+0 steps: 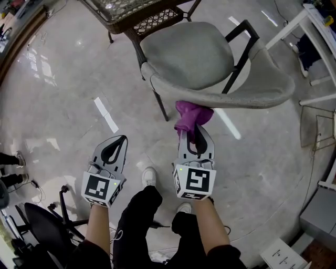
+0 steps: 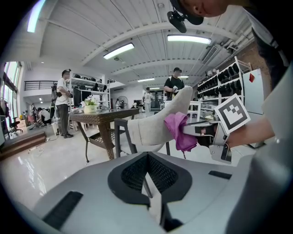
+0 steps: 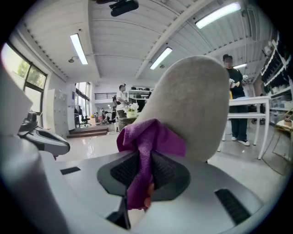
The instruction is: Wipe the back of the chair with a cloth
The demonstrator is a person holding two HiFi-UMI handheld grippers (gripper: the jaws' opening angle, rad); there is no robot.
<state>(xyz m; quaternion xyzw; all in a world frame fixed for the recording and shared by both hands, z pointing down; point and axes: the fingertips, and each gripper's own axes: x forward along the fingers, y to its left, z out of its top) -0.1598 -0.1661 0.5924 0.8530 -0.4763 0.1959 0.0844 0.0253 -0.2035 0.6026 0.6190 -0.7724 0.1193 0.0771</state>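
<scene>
A grey upholstered chair (image 1: 210,68) with black legs stands in front of me, its curved back (image 1: 252,97) nearest. My right gripper (image 1: 195,132) is shut on a purple cloth (image 1: 191,116), and the cloth presses against the outer face of the chair back (image 3: 192,105). In the right gripper view the purple cloth (image 3: 146,141) bunches between the jaws and spreads onto the grey fabric. My left gripper (image 1: 116,144) hangs to the left, shut and holding nothing, apart from the chair. The left gripper view shows the chair (image 2: 155,123) and cloth (image 2: 181,132) ahead.
A brown wicker table (image 1: 131,13) stands behind the chair. White table legs (image 1: 315,47) stand at the right, a wire rack (image 1: 317,128) below them. A black office chair (image 1: 47,226) is at my lower left. Several people (image 2: 62,103) stand far off in the hall.
</scene>
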